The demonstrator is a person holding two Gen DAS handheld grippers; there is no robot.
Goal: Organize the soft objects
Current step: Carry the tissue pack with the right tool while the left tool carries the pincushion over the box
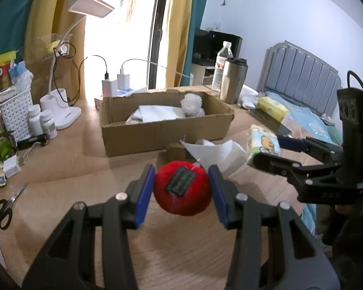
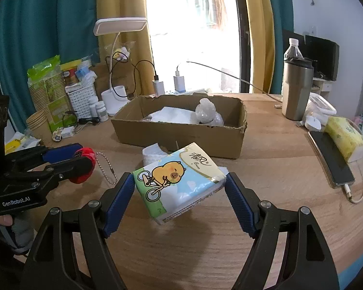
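Observation:
My left gripper [image 1: 181,191] is shut on a red plush ball [image 1: 182,189] with a black label and a bead chain [image 2: 106,169], held just above the wooden table [image 1: 67,169]. My right gripper [image 2: 180,186] is shut on a tissue pack [image 2: 179,180] printed with a yellow chick on a bicycle, tilted and lifted off the table. An open cardboard box [image 1: 164,130] stands behind both; it holds white paper and a crumpled clear plastic wad [image 2: 207,111]. The right gripper and pack also show in the left wrist view [image 1: 263,145].
A crumpled white tissue [image 1: 220,154] lies in front of the box. A desk lamp [image 1: 60,111], pill bottles [image 1: 41,123], scissors [image 1: 4,207] and a white basket [image 1: 15,113] stand left. A steel tumbler [image 2: 296,87], water bottle, phone [image 2: 331,159] and yellow tissue pack [image 2: 344,137] stand right.

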